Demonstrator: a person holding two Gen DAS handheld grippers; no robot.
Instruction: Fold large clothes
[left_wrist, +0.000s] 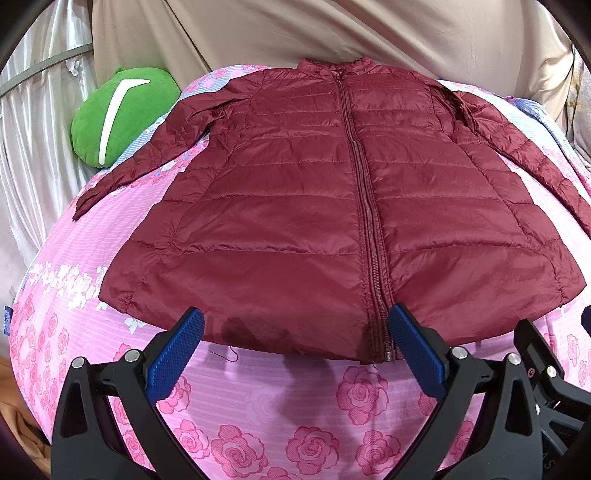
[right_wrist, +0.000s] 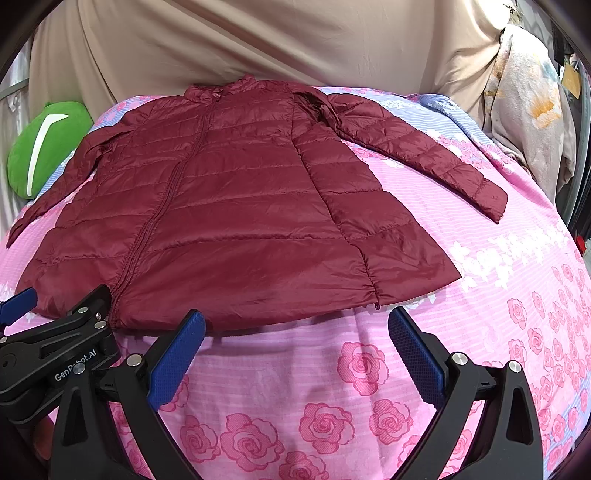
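A dark red quilted jacket (left_wrist: 314, 206) lies flat and zipped on a pink rose-print bed sheet (left_wrist: 288, 413), collar at the far end, both sleeves spread out to the sides. My left gripper (left_wrist: 295, 321) is open and empty, its blue pads just above the jacket's near hem beside the zipper end. My right gripper (right_wrist: 295, 321) is open and empty at the near hem of the jacket (right_wrist: 229, 206), toward its right corner. The left gripper's body (right_wrist: 55, 343) shows at the lower left of the right wrist view.
A green plush cushion (left_wrist: 122, 114) lies at the bed's far left, next to the left sleeve. Beige cloth (left_wrist: 332, 33) hangs behind the bed. Patterned fabric (right_wrist: 532, 122) hangs at the far right. The pink sheet (right_wrist: 295, 387) extends in front of the hem.
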